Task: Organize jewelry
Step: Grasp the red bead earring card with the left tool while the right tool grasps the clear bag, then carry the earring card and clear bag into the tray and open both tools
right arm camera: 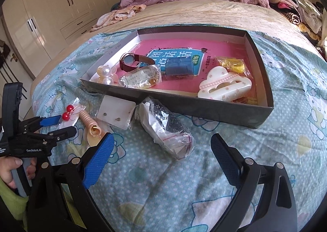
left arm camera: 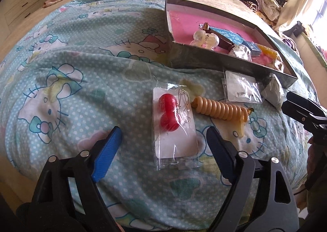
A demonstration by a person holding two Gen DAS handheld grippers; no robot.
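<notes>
My left jaws stand wide apart over the bed's pale-blue cartoon-cat quilt, with nothing pressed between the blue pads; the clear plastic packet holding a white card with two round red bead earrings lies flat on the quilt between them, untouched. Just beside that packet lies a ribbed, coiled amber-coloured plastic hair clip, and past it a second clear packet with a white card of small stud earrings, close against the near wall of the shallow dark-grey cardboard box lid. My right jaws also stand wide open and empty, above a crumpled clear zip bag with white paper inside that rests on the quilt just in front of the lid. Inside the lid, on a pink booklet, sit a dark-red strap wristwatch, a pearly white hair claw, a small blue box and a white cloud-shaped hair clip.
</notes>
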